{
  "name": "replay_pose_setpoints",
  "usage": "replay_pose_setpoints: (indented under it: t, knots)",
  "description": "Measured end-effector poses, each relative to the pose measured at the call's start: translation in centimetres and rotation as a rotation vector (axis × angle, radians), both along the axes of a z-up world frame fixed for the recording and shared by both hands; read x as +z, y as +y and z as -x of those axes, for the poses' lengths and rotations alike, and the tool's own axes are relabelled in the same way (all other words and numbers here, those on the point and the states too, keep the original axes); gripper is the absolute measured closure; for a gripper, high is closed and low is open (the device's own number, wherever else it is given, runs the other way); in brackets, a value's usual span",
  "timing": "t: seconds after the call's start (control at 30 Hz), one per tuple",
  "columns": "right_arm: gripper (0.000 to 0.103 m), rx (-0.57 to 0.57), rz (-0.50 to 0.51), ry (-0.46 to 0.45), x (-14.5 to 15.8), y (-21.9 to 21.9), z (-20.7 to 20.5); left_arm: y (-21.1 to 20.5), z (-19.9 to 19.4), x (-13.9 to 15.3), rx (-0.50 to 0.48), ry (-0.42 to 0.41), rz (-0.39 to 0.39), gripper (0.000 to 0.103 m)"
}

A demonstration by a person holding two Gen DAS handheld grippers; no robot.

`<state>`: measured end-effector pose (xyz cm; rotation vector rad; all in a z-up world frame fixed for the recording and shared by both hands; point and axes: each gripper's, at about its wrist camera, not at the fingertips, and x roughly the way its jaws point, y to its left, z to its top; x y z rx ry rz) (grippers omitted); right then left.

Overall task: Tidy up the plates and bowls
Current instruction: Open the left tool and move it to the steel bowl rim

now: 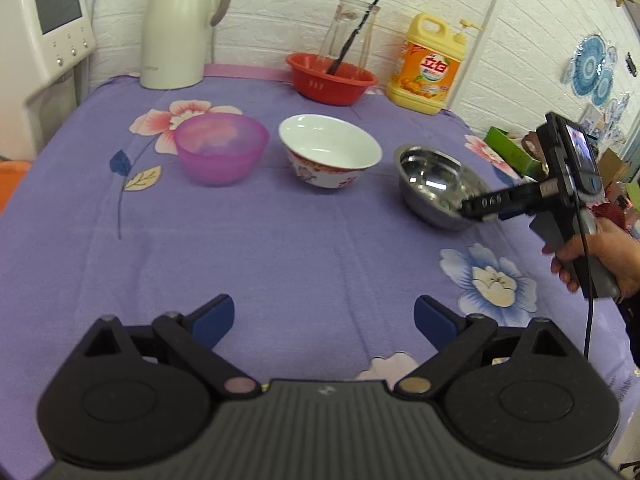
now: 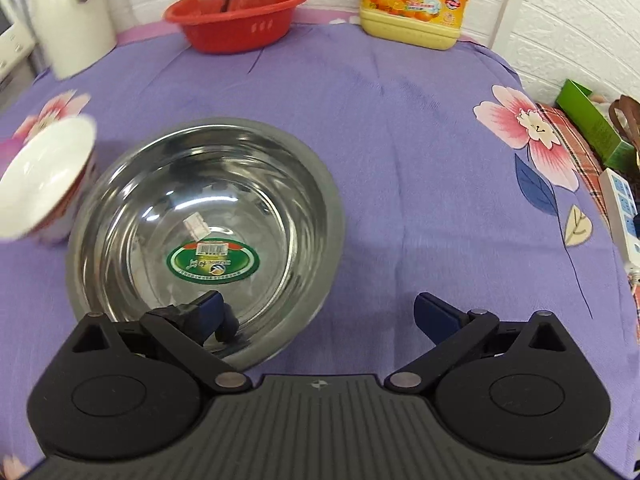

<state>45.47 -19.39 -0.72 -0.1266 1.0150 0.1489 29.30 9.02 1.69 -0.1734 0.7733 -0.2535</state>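
Three bowls stand in a row on the purple flowered cloth: a translucent pink bowl (image 1: 221,148), a white bowl with a red pattern (image 1: 330,151) (image 2: 44,178), and a steel bowl (image 1: 438,184) (image 2: 208,236) with a green sticker inside. My left gripper (image 1: 324,316) hangs open over bare cloth, well short of the bowls. My right gripper (image 2: 318,314) (image 1: 474,210) is open at the steel bowl's near rim. Its left finger is inside the bowl and its right finger is outside over the cloth, so the rim lies between them without being pinched.
At the back stand a cream thermos jug (image 1: 180,24), a red basin (image 1: 332,78) holding a glass carafe and a dark stick, and a yellow detergent bottle (image 1: 430,68). A white power strip (image 2: 624,208) and green box (image 2: 592,120) lie off the table's right edge.
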Motion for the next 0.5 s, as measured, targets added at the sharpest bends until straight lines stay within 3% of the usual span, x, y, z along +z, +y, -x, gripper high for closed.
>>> replay_pose_setpoints:
  t: [0.13, 0.27, 0.37, 0.5]
  knots:
    - [0.000, 0.063, -0.029, 0.010, 0.0, -0.5, 4.2, -1.9, 0.0, 0.3, -0.053, 0.007, 0.009, 0.007]
    - [0.000, 0.046, -0.097, -0.080, 0.9, -1.8, 7.9, -4.4, -1.7, 0.5, -0.094, 0.022, 0.033, 0.007]
    - [0.000, 0.005, -0.128, -0.163, 1.3, -2.8, 8.9, -6.4, -4.7, 0.4, -0.096, 0.065, 0.100, 0.007]
    - [0.000, -0.020, -0.134, -0.227, 0.5, -3.1, 8.5, -9.2, -8.9, -0.8, -0.074, 0.117, 0.112, 0.007]
